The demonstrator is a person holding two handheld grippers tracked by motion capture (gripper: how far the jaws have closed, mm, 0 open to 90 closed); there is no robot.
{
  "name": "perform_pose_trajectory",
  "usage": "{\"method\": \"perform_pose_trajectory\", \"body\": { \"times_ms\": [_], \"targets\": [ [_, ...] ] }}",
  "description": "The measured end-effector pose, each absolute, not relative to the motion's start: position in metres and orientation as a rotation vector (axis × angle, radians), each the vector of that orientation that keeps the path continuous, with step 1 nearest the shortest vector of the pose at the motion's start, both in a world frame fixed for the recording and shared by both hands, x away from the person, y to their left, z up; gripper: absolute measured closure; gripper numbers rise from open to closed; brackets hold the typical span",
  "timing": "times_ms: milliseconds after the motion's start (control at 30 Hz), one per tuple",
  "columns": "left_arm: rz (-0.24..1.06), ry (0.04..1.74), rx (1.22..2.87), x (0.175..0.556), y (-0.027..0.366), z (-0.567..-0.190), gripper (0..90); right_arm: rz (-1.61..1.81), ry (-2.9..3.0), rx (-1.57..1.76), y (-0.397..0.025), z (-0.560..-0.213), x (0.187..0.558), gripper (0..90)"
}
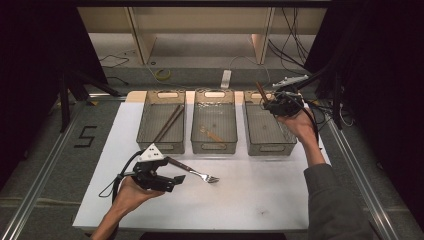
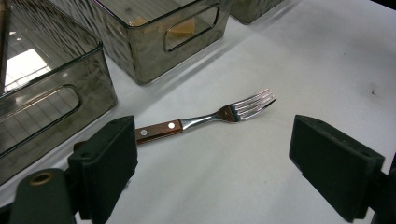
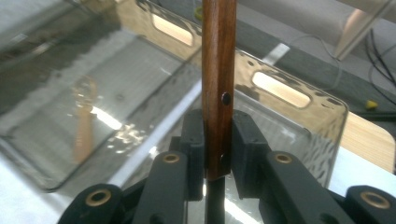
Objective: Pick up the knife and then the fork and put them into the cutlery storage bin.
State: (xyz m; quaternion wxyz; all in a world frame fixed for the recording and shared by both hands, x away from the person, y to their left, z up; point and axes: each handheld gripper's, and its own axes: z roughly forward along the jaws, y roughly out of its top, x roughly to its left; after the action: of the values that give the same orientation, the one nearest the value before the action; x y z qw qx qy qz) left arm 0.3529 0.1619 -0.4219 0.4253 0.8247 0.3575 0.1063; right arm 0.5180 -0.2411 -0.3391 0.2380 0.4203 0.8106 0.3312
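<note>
Jaws of the right gripper [image 3: 217, 154] pinch a dark wooden handle [image 3: 218, 70] with rivets, upright at centre frame; the left gripper [image 2: 212, 163] gapes wide around a wood-handled fork [image 2: 205, 119].

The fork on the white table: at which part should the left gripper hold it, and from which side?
Grip the fork at its wooden handle, coming from above with the jaws across its width. It lies flat, the handle is straight and thicker than the neck, and the open left gripper is already near that end.
</note>
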Motion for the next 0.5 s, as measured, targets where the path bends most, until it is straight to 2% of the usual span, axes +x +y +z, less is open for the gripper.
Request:
{"method": "perform_pose_trajectory", "body": {
  "times_ms": [500],
  "targets": [
    [0.285, 0.9, 2.053, 0.352, 0.163, -0.421, 14.6, 0.839, 2.193, 1.215, -0.245, -0.364, 0.536, 77.3]
  ]
}}
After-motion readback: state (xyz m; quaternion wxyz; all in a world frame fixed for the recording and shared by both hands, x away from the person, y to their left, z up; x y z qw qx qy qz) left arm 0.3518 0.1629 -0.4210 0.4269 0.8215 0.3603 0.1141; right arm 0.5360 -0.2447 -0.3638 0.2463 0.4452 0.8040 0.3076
